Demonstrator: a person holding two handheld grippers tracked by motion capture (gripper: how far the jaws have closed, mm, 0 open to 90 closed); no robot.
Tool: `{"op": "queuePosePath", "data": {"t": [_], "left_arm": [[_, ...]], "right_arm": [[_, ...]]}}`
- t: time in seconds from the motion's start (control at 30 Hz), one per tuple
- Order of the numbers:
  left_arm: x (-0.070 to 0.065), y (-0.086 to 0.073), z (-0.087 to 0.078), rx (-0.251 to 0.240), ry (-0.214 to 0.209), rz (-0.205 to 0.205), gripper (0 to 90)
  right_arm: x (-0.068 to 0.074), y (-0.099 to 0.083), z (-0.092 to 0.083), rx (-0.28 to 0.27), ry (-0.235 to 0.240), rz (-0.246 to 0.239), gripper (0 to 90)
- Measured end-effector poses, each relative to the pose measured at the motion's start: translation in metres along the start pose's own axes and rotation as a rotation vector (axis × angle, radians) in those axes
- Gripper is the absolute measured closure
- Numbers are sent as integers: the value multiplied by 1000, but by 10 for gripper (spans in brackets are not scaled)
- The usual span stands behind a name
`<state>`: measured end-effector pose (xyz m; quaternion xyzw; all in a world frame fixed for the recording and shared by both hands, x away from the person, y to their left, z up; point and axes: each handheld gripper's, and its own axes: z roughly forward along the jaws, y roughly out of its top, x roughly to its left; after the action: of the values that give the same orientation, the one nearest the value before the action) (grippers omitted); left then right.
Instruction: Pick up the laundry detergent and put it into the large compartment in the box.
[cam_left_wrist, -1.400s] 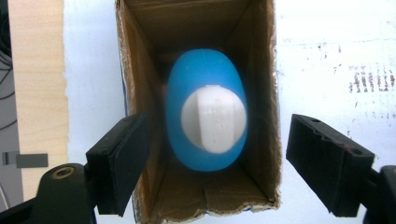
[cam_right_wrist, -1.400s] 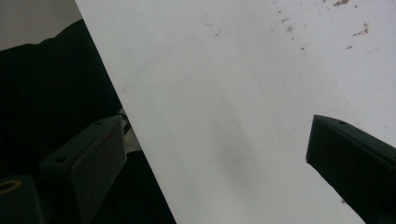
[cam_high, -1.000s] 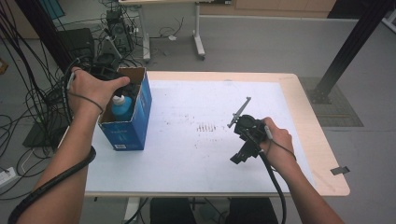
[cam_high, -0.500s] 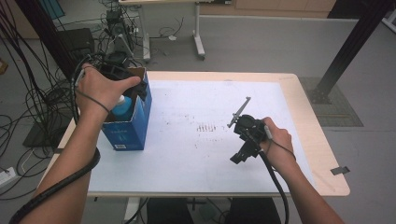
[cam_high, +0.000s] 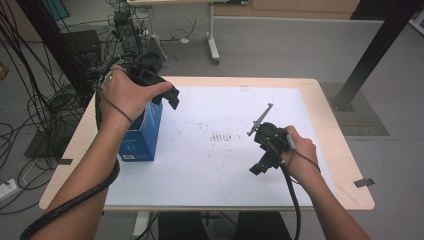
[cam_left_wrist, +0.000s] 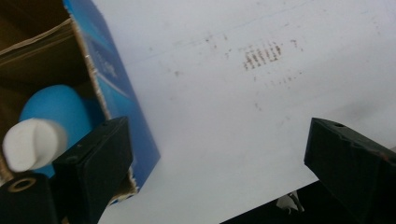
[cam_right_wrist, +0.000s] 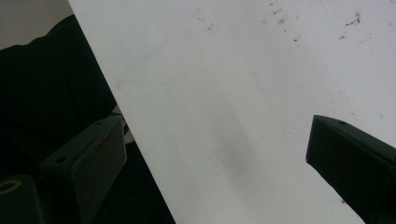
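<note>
In the high view, the left gripper is seen lifted over the open blue box at the table's left edge, its jaws just having been opening with nothing between them, while the right gripper rests on the white sheet near the front edge. In the left gripper view, the blue bottle with its white cap is shown standing inside the box, a detail hidden by the hand from above; a clean withdrawal is best made straight up, so that the box wall is not caught. In the right gripper view, the jaws are seen spread apart over bare sheet, with nothing held.
</note>
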<state>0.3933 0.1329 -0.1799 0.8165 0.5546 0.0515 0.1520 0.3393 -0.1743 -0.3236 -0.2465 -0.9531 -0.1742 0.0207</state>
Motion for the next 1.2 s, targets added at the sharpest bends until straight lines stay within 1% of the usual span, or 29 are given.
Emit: {"op": "queuePosePath", "data": {"t": [0.1,0.17,0.2,0.23,0.3,0.37,0.43,0.5,0.57,0.67,0.73,0.83,1.03,1.1,1.2], "left_arm": [[-8,0,4,-8,-28,32,69],[-12,0,7,-3,-46,62,61],[-15,0,9,-3,-61,73,62],[-16,-1,11,1,-65,81,60],[-22,-2,17,10,-64,114,60],[-26,-3,22,28,-64,128,61],[-32,-5,29,46,-50,146,63],[-35,-6,34,58,-53,158,63],[-40,-8,41,70,-43,175,62],[-44,-11,49,75,-46,189,62],[-47,-13,57,88,-49,194,63],[-50,-16,66,88,-47,206,64],[-59,-22,84,98,-16,236,64],[-61,-24,89,106,-7,243,64],[-62,-26,94,103,-2,248,63]], "right_arm": [[0,-1,1,2,0,4,47],[0,-2,1,3,-1,8,47],[-1,-2,2,5,-1,7,47],[-1,-2,2,8,-1,9,47],[-1,-3,2,8,1,10,48],[-1,-3,2,10,-1,10,47],[-1,-3,3,10,-3,12,47],[-1,-2,3,11,-3,11,48],[-1,-2,3,12,-3,8,47],[-1,-2,4,10,-3,10,48],[-1,-3,4,9,-3,11,48],[-1,-3,3,7,-2,11,48],[-1,-4,5,12,-2,12,48],[0,-4,5,13,-1,13,48],[-1,-5,6,10,0,14,47]]}}
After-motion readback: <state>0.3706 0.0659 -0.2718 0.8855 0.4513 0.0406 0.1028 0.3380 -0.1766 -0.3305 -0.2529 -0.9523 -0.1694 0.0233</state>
